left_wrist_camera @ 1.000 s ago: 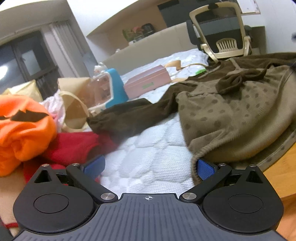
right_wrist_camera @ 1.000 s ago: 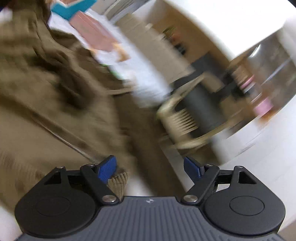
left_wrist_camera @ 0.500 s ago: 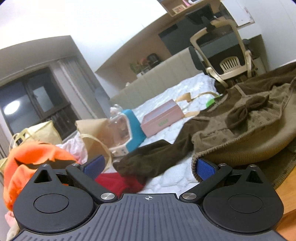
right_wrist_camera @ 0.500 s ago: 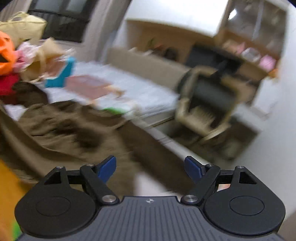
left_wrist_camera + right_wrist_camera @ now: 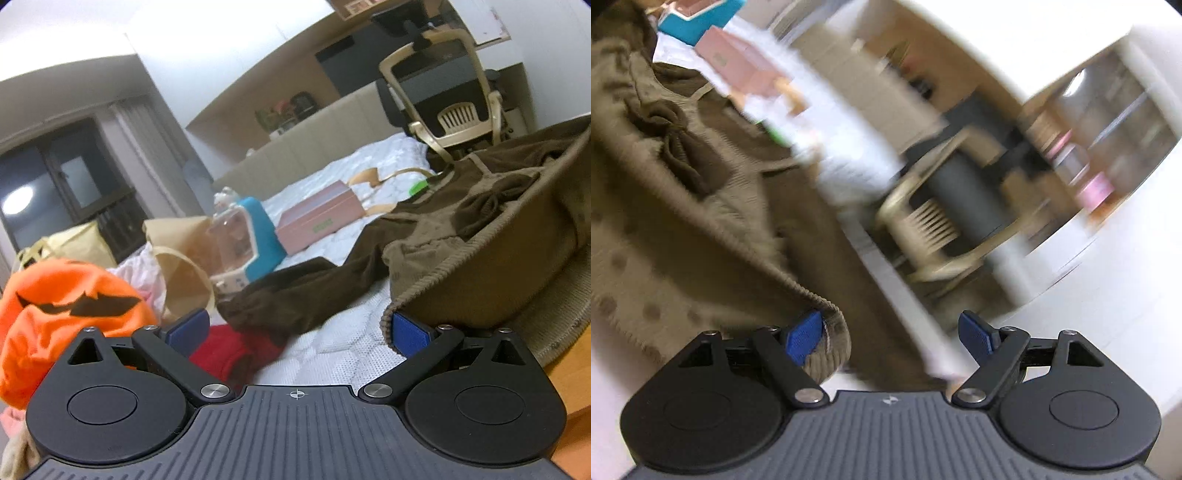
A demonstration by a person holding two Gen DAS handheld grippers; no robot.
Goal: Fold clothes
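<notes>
An olive-brown dotted knit sweater (image 5: 476, 273) with dark brown sleeves and a bow lies rumpled on the white quilted bed (image 5: 332, 350). One dark sleeve (image 5: 303, 291) stretches left across the quilt. My left gripper (image 5: 299, 329) is open, low over the quilt, with the ribbed hem corner (image 5: 387, 321) just touching its right pad. The right wrist view is motion-blurred. There my right gripper (image 5: 891, 336) is open too, and the sweater's (image 5: 665, 236) ribbed hem corner (image 5: 833, 347) lies against the inner side of its left pad.
An orange pumpkin-face garment (image 5: 70, 306) and a red one (image 5: 229, 350) are piled at the left. Behind them stand a paper bag (image 5: 181, 251), a blue-and-clear case (image 5: 251, 236) and a pink box (image 5: 317, 221). An office chair (image 5: 450, 99) stands beyond the bed; a wooden edge (image 5: 569, 373) shows at right.
My left gripper has dropped lower and tipped up, staying open by the hem corner. My right gripper swung around fast and is back at the sweater's other hem corner.
</notes>
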